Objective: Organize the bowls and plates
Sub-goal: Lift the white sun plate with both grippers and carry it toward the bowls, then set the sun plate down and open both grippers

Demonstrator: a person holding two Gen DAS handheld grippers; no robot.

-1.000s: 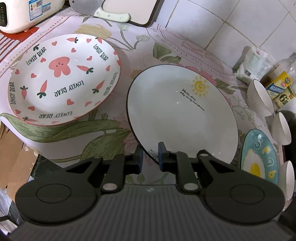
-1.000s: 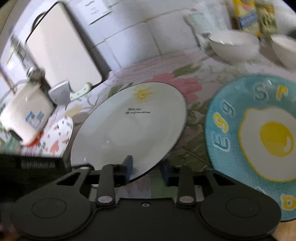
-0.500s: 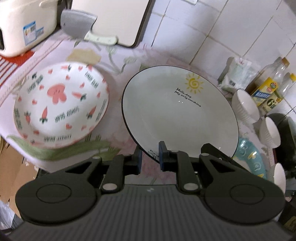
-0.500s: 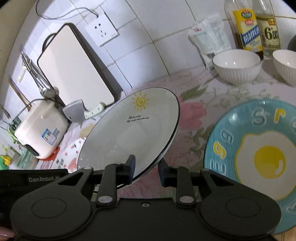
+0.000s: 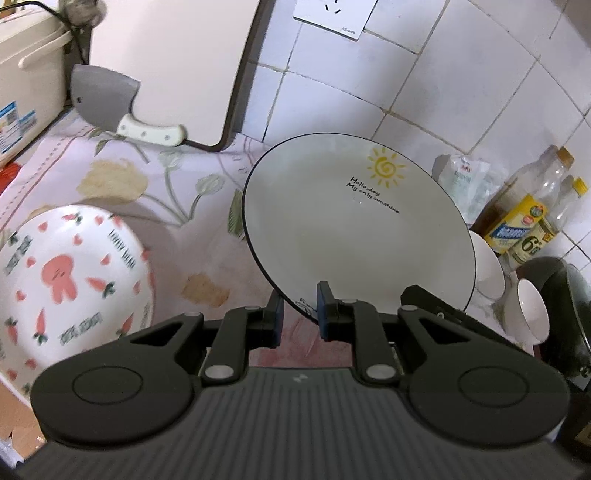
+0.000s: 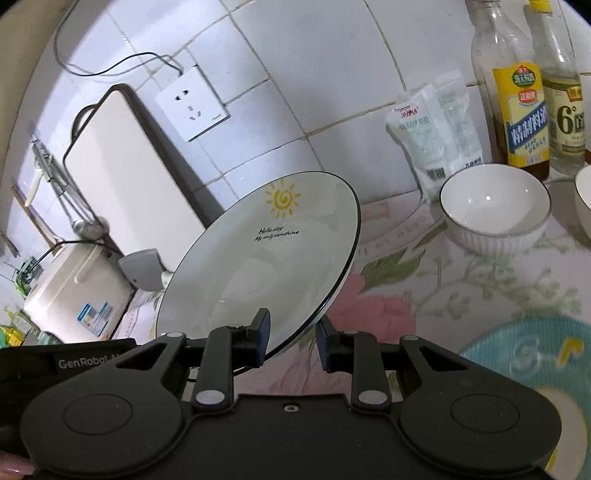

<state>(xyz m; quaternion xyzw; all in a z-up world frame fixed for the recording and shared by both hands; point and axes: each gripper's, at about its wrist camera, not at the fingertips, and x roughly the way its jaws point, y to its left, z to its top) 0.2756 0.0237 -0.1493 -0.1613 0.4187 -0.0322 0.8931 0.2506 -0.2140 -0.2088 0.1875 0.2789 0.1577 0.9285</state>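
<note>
A round white ceramic plate with a thin black rim and a yellow sun drawing [image 5: 354, 236] hangs tilted above the floral tablecloth [image 5: 184, 258], pinched at its near rim by the left gripper [image 5: 300, 317] and the right gripper [image 6: 291, 338], both closed tight on it. A white rabbit-and-carrot plate [image 5: 70, 280] lies to its left; a white ribbed bowl [image 6: 495, 210] and a blue fried-egg plate [image 6: 535, 369] lie to its right.

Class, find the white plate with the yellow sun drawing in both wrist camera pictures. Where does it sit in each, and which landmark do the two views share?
Left wrist view: sun plate fills centre-right, tilted, its near rim between the left gripper's pads.
Right wrist view: sun plate stands centre-left, tilted, near rim in the right gripper.
Shared landmark: the wall socket above the plate.
</note>
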